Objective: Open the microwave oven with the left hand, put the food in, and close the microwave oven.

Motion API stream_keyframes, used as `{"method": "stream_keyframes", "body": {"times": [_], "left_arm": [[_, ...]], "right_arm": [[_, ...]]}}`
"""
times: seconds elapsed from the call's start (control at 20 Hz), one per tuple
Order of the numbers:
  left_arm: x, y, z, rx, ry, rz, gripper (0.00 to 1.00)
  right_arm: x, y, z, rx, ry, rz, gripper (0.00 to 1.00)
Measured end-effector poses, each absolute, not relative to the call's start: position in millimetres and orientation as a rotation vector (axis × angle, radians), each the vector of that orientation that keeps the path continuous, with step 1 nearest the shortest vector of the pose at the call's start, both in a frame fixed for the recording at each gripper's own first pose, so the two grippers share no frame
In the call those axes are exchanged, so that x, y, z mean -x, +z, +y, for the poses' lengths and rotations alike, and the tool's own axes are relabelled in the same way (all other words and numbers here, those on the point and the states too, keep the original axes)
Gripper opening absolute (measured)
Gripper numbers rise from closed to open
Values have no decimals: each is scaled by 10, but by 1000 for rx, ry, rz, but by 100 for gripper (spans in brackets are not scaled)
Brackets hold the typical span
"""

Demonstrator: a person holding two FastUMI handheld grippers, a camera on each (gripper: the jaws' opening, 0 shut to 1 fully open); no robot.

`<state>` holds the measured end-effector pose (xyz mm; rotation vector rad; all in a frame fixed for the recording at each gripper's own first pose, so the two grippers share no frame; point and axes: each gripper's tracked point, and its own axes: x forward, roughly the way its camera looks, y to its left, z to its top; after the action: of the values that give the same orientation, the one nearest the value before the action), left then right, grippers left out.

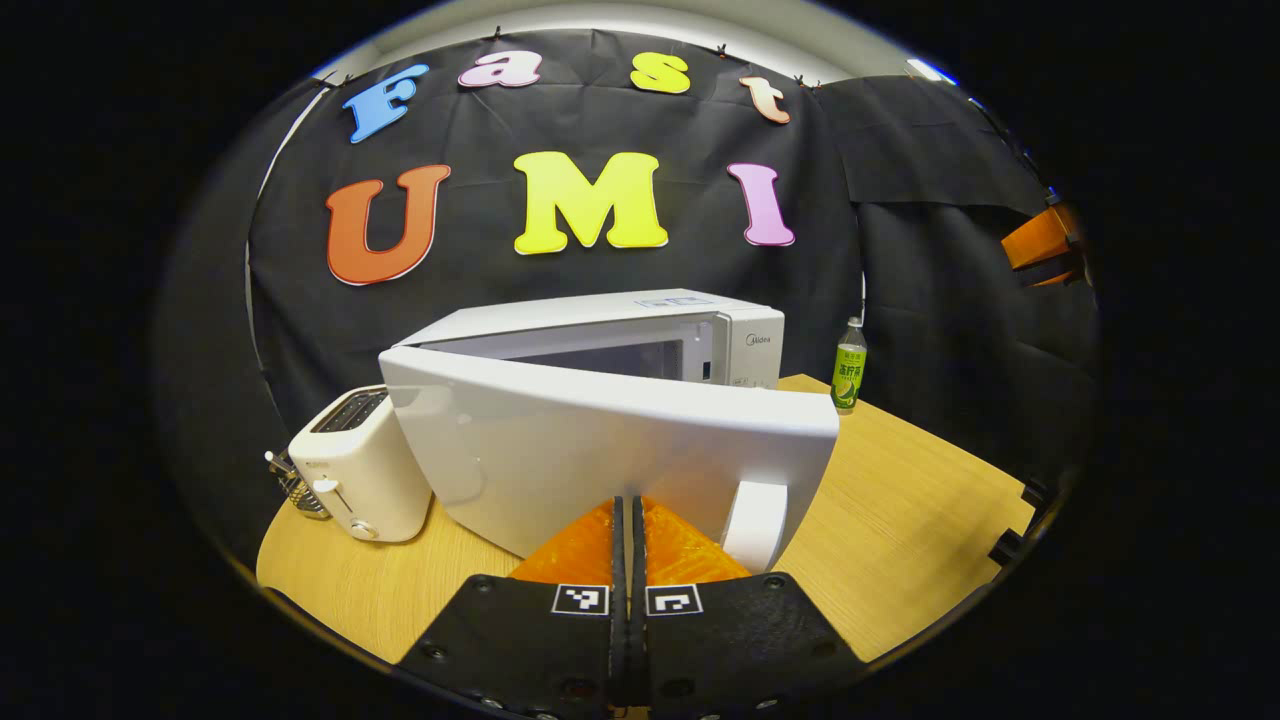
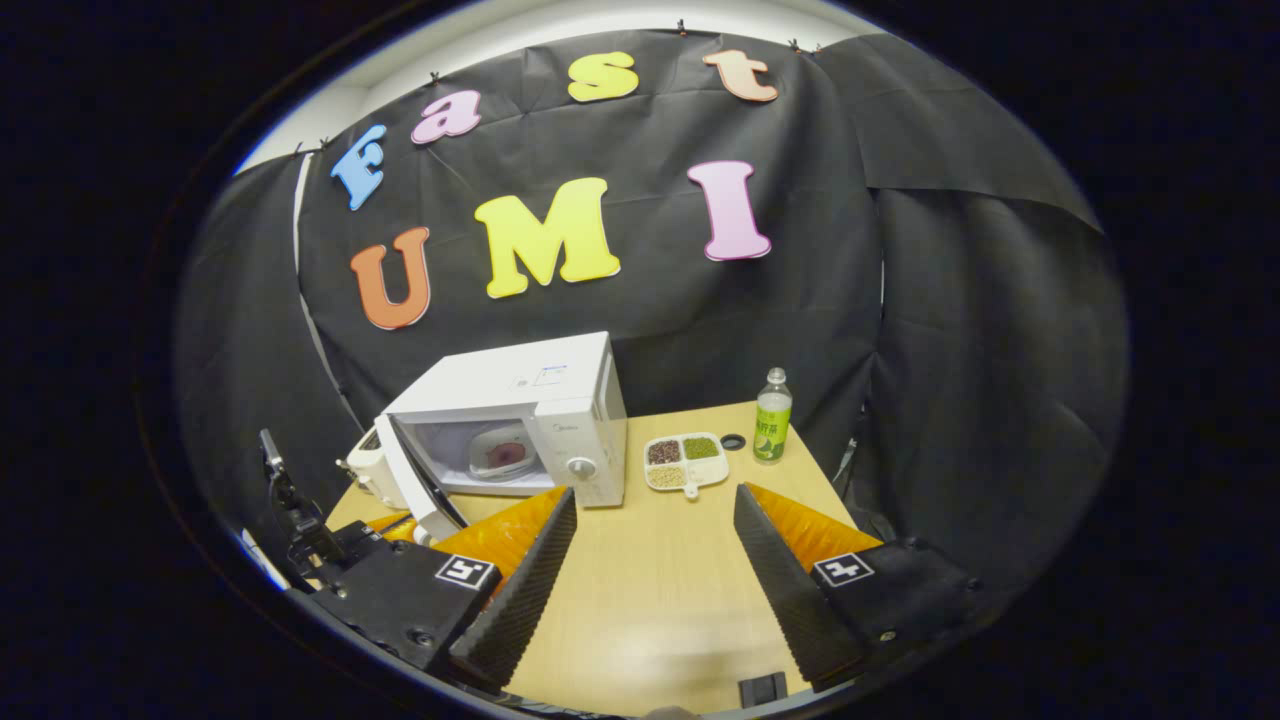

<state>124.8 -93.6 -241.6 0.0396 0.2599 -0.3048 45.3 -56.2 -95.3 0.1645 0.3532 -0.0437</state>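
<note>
**Microwave door partly open, food inside**

The left gripper (image 1: 627,515) has its jaws closed together, gripping nothing, directly in front of the microwave door (image 1: 600,450), beside the door handle (image 1: 755,525). The right gripper (image 2: 648,545) is held over the table (image 2: 650,600) with jaws wide apart and empty. The plate of food (image 2: 503,453) sits inside the microwave (image 2: 520,420). A toaster (image 1: 355,465) stands left of it; a bottle (image 2: 772,418) and a divided dish (image 2: 685,460) stand right.

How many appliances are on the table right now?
2: the microwave at the back with its door open, and a toaster on its hinge side. More may be hidden behind the door.
</note>
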Motion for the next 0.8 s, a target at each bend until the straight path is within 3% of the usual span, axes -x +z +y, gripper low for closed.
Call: {"method": "stream_keyframes", "body": {"times": [0.15,0.2,0.5,0.55,0.6,0.65,0.7,0.75,0.8], "left_arm": [[-1423,-2405,-1098,-28,-307,263,0],[-1478,-2393,-1170,-28,-312,260,0],[-1782,-2396,-1526,-39,-340,265,0],[-1834,-2389,-1569,-47,-342,263,0],[-1879,-2381,-1605,-46,-345,263,0],[-1921,-2374,-1654,-43,-350,262,0],[-1971,-2376,-1684,-42,-350,265,0],[-2027,-2379,-1715,-43,-350,266,0],[-2080,-2385,-1746,-40,-347,268,0]], "right_arm": [[-543,-968,-717,-167,-54,359,92],[-565,-990,-754,-170,-54,364,100],[-723,-1044,-884,-168,-48,380,100],[-735,-1043,-898,-165,-45,379,92],[-744,-1044,-909,-167,-43,379,100],[-748,-1039,-924,-164,-41,379,100],[-759,-1050,-940,-157,-39,379,92],[-770,-1055,-958,-153,-40,380,92],[-839,-1025,-1018,-152,-39,383,100]]}}
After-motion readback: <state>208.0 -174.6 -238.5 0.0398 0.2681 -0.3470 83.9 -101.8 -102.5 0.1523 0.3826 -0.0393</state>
